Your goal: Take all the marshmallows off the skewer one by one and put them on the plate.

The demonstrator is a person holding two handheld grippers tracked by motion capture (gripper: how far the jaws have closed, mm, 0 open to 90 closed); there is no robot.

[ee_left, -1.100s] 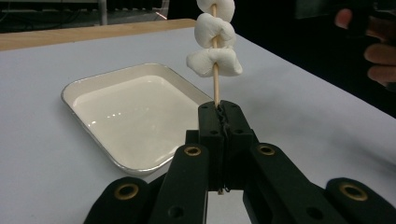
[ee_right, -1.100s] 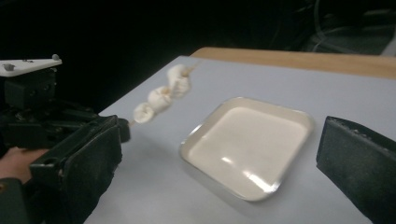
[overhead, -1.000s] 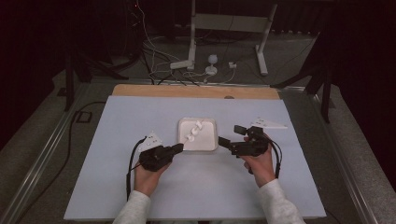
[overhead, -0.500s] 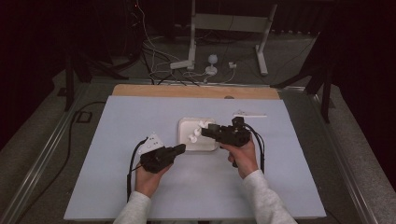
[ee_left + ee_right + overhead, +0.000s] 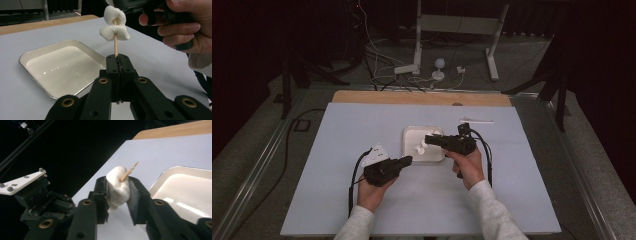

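Near the middle of the high view, just over the right rim of the tray, the skewer [image 5: 115, 37] is standing upright with white marshmallows [image 5: 114, 25] threaded on it. Two puffy pieces are sitting one above the other on the thin wooden stick, each dented where the stick is passing through. In the right gripper view another marshmallow [image 5: 118, 187] is showing the pointed tip of the stick poking out of its top.

These sweets are looking very light and soft, so a hard squeeze is likely to crush or tear them; taking them gently by their sides seems wisest. The stick is stiff but slender and probably snaps if bent, so it is best held low, close to its base.

The left claw [image 5: 120, 61] is pinched together on the lower end of the skewer, keeping it vertical. The right claw [image 5: 117, 191] is clamped on the marshmallow, its pads pressing into both sides.

The tray [image 5: 410, 134] is lying shallow, white and glossy, with nothing resting in it as far as the gripper views are showing. It is sitting on the pale blue bench [image 5: 337, 200]. A thin white strip [image 5: 476, 120] is lying toward the upper right of the bench, well apart from the tray. Beyond the wooden edge, cables and a stand are occupying the dark floor.
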